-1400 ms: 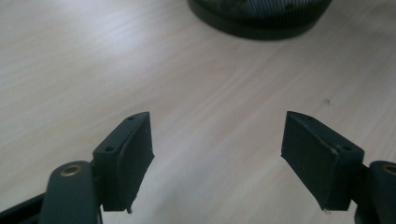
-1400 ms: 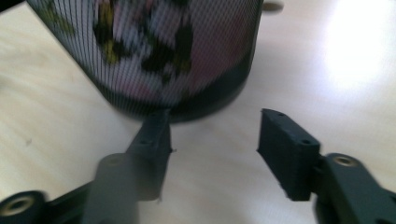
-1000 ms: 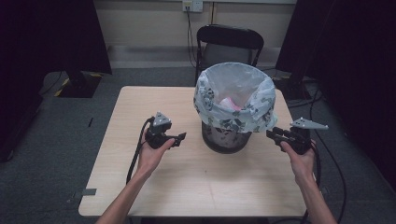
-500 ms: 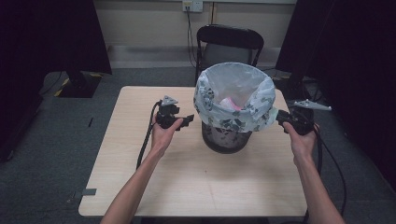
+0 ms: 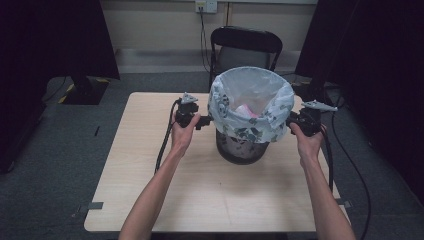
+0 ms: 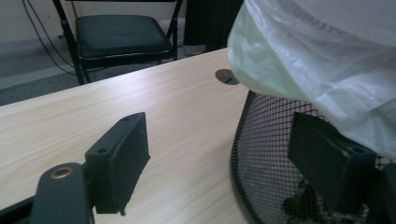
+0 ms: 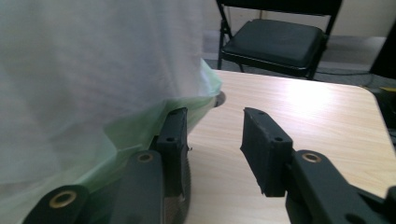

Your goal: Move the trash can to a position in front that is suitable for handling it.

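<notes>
A black mesh bin (image 5: 243, 146) stands on the table's middle, lined with a pale translucent bag (image 5: 250, 107) folded down over its rim. Something pink lies inside the bag. My left gripper (image 5: 206, 121) is at the bin's left side, open, its jaws wide apart just below the bag's hanging edge (image 6: 299, 84); the mesh wall (image 6: 266, 140) sits between them in the left gripper view. My right gripper (image 5: 291, 121) is at the bin's right side, open, with one of its jaws against the bag's hem (image 7: 187, 112) and nothing clamped.
The light wooden table (image 5: 150, 165) has a cable hole (image 6: 227, 76) behind the bin. A black folding chair (image 5: 243, 47) stands beyond the far edge. Cables trail from both grippers across and off the table. Dark curtains flank the room.
Both hands moved forward and inward from the table's near half to the bin's two sides, ending level with the bag's folded-over edge.
</notes>
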Action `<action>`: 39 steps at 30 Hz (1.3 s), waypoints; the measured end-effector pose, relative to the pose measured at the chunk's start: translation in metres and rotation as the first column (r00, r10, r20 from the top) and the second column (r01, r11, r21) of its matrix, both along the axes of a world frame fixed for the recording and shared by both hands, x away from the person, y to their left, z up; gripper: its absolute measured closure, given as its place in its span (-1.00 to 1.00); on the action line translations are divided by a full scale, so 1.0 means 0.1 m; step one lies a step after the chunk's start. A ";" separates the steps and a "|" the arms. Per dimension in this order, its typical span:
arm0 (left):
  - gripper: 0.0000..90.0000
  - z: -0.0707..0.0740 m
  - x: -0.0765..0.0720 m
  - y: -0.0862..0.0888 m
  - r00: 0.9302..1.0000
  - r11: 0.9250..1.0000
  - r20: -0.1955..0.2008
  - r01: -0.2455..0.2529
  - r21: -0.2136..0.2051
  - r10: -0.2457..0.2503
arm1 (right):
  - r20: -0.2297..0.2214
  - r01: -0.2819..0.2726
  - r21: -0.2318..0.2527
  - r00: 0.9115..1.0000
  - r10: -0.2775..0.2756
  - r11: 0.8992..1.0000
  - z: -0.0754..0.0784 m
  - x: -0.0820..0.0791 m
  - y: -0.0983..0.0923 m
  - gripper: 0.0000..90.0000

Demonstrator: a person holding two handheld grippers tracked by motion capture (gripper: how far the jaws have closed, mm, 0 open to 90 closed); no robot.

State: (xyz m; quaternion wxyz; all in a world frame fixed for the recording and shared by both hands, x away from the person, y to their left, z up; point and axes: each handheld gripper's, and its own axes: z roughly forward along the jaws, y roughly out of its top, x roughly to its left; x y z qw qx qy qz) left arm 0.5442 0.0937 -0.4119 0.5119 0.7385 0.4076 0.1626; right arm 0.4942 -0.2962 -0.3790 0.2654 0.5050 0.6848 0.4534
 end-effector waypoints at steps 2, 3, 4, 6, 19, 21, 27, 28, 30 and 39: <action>-0.45 -0.01 0.00 -0.02 1.000 1.000 -0.001 -0.008 0.005 0.008 | 0.000 -0.005 -0.004 1.000 0.005 1.000 -0.01 0.00 0.03 0.40; -0.41 -0.02 -0.01 -0.03 1.000 1.000 -0.006 -0.009 0.003 0.009 | 0.003 -0.005 -0.008 1.000 0.005 1.000 0.00 0.00 0.03 0.41; -0.37 -0.02 -0.01 -0.03 1.000 1.000 -0.006 -0.012 -0.004 0.012 | 0.001 -0.012 0.000 1.000 0.012 1.000 -0.01 0.00 0.02 0.40; -0.31 -0.02 -0.03 -0.04 1.000 1.000 -0.002 -0.007 -0.007 0.007 | -0.005 -0.024 0.012 1.000 0.024 1.000 -0.01 -0.01 0.01 0.40; -0.07 0.02 -0.23 0.13 0.999 1.000 -0.030 0.015 0.003 -0.015 | 0.008 -0.102 0.054 0.995 0.102 0.993 -0.07 -0.20 0.09 0.40; -0.01 0.04 -0.27 0.15 1.000 1.000 -0.028 0.013 0.010 -0.013 | 0.010 -0.111 0.049 0.994 0.110 0.993 -0.06 -0.23 0.12 0.40; 0.04 0.04 -0.38 0.24 0.999 1.000 -0.029 0.025 0.009 -0.025 | 0.014 -0.139 0.046 0.990 0.138 0.989 -0.06 -0.31 0.17 0.40; 0.04 0.04 -0.40 0.25 0.999 1.000 -0.028 0.022 0.010 -0.022 | 0.016 -0.144 0.050 0.990 0.143 0.988 -0.07 -0.32 0.18 0.40; 0.05 0.06 -0.46 0.27 0.999 1.000 -0.029 0.015 0.023 -0.014 | 0.019 -0.153 0.054 0.988 0.152 0.987 -0.07 -0.34 0.21 0.40; 0.12 0.10 -0.69 0.38 0.999 0.997 -0.017 0.036 0.062 -0.035 | 0.022 -0.191 0.061 0.982 0.190 0.980 -0.08 -0.49 0.29 0.40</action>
